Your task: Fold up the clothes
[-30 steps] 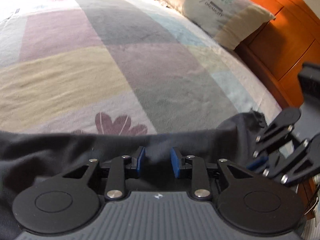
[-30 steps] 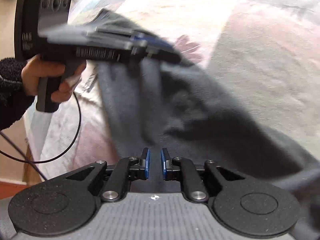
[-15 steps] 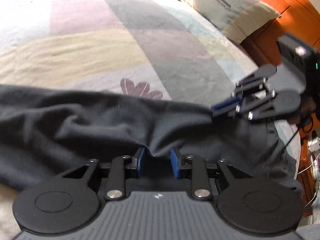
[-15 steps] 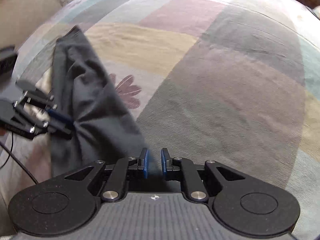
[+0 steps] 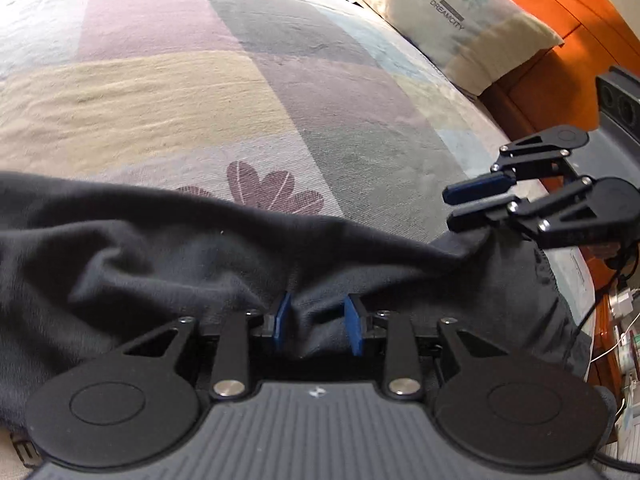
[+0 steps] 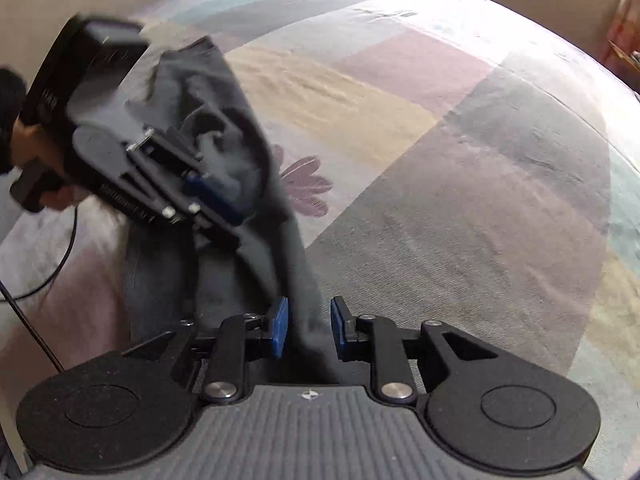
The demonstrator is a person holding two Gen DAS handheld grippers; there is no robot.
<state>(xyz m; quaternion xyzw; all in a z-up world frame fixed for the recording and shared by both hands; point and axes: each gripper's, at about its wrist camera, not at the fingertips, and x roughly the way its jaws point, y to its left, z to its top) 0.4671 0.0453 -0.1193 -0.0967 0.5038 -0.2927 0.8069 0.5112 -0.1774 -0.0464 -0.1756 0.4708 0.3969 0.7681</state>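
Note:
A dark grey garment (image 5: pixel 160 264) lies crumpled along the near edge of the bed and also shows in the right wrist view (image 6: pixel 240 168). My left gripper (image 5: pixel 318 328) has its jaws parted with a fold of the cloth lying between the blue pads. My right gripper (image 6: pixel 308 330) has its jaws parted too, with cloth between the pads. In the left wrist view the right gripper (image 5: pixel 476 204) sits open just above the garment's right corner. In the right wrist view the left gripper (image 6: pixel 208 200) rests on the garment, blurred.
The bed has a patchwork cover (image 5: pixel 240 92) in pastel squares with a purple flower (image 5: pixel 276 196). A pillow (image 5: pixel 468 20) lies at the far right by the orange wooden headboard (image 5: pixel 560 72). A cable (image 6: pixel 40 292) hangs at the bed's left side.
The garment was laid down along the bed. The right gripper's jaws have opened, releasing the corner. The left gripper's jaws look slightly wider.

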